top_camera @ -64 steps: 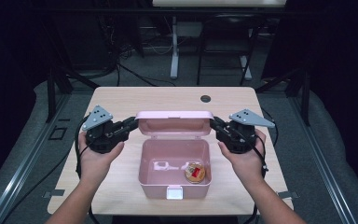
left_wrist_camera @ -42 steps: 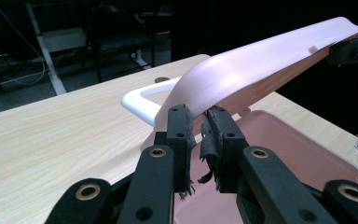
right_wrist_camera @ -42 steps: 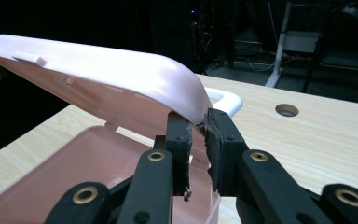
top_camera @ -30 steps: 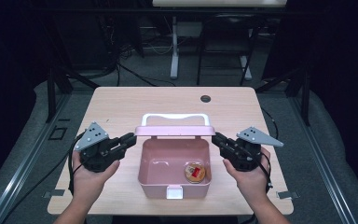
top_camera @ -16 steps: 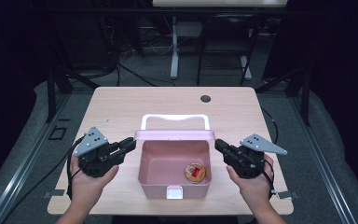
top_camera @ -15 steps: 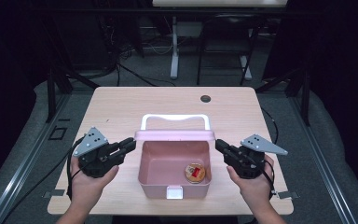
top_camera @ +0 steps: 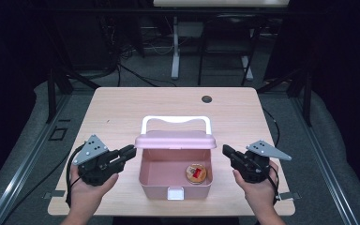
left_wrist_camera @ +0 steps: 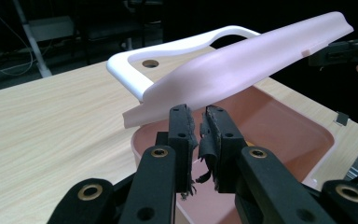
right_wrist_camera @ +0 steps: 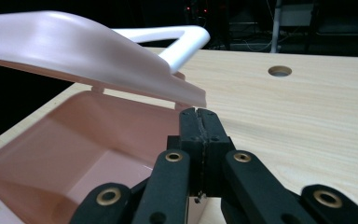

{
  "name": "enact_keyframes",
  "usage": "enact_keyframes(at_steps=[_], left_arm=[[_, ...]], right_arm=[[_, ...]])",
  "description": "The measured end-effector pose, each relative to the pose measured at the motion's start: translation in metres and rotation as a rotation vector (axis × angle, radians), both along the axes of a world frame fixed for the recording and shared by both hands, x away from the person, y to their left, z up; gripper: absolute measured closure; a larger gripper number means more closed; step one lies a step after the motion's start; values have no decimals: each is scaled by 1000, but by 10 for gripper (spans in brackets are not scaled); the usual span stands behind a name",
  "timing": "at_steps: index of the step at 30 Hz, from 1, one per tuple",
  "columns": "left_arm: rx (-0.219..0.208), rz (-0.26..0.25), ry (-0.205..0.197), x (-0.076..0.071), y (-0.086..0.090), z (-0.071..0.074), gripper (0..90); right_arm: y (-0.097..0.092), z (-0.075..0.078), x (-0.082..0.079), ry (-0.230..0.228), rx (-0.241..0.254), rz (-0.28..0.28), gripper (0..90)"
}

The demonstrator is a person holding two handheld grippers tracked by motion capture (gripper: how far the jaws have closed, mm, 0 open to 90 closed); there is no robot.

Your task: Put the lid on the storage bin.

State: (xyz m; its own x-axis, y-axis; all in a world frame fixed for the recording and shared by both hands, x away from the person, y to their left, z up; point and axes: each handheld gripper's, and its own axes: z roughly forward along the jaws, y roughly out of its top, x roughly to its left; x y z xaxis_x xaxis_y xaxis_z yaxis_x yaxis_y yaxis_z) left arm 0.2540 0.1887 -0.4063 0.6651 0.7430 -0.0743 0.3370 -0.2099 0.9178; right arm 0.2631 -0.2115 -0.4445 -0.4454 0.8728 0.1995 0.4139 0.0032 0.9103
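Surface (top_camera: 122, 112) viewed from above, forward and down, at distance. Gripper views set low and close, aimed inward from opposite sides along own tongs. Pink box (top_camera: 176, 176) with raised lid (left_wrist_camera: 242, 70) shared by all.

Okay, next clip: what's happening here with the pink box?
A person sits at a wooden table with a tool in each hand, one on either side of a pink box. Its lid with the white handle stands partly open, and a small round item with a red centre lies inside. The left tool and the right tool sit just off the box's sides, level with the lid's edge. Neither holds anything; the right tool's jaws are closed together.
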Motion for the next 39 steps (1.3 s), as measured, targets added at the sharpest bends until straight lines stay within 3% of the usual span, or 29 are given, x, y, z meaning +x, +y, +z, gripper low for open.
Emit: enact_keyframes(at_steps=[4,10,14,18,27,31,39], left_arm=[[3,1,-5,-3,-1,-3,808],[5,0,-3,-8,0,-7,808],[0,3,-7,-10,0,-10,807],[0,5,-9,-12,0,-12,807],[5,4,-6,-16,0,-18,806],[-1,2,2,-18,1,-22,805],[-4,4,2,-24,0,-29,804]], right_arm=[[-5,-9,2,23,22,-19,900],[-11,-23,3,35,7,-58,890],[-14,-33,4,58,6,-66,815],[-17,-41,7,33,-28,-91,725],[-26,-51,11,-17,-55,-125,501],[-28,-55,11,-22,-55,-133,450],[-32,-67,14,27,-86,-141,419]])
